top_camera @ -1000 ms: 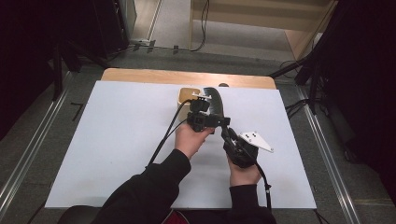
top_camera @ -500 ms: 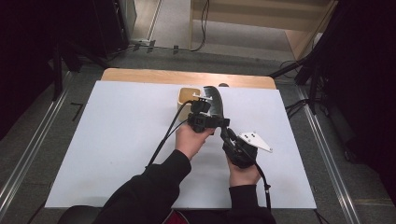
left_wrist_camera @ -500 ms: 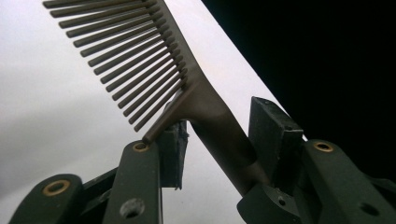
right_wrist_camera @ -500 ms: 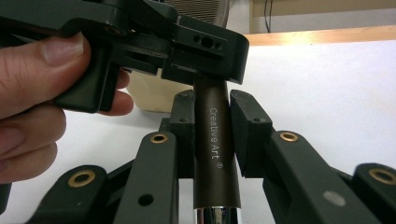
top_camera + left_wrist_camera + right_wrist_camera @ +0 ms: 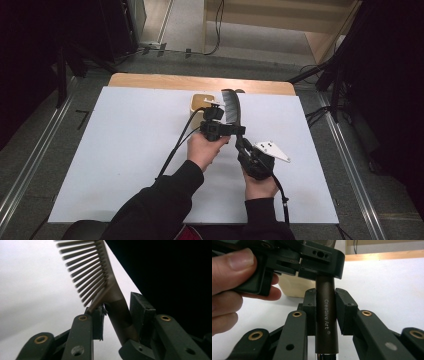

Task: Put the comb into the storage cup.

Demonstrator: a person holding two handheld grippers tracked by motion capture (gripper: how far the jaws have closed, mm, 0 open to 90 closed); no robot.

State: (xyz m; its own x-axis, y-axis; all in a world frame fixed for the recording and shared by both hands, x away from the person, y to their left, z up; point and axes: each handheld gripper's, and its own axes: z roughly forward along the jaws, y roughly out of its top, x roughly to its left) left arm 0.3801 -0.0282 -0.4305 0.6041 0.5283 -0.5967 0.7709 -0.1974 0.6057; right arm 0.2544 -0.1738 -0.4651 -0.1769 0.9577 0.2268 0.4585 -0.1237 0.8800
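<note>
Comb (image 5: 232,106) w/ brown "Creative Art" handle is held above the white table (image 5: 125,150): right gripper (image 5: 325,312) is clamped on the handle, left gripper (image 5: 117,315), jaws just closing, pinches near the teeth; neither should loosen before the other's grip is firm.

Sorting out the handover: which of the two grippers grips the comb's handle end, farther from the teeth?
The right gripper, clamped on the printed handle of the comb. The left gripper, jaws just closing, sits right under the teeth.
</note>
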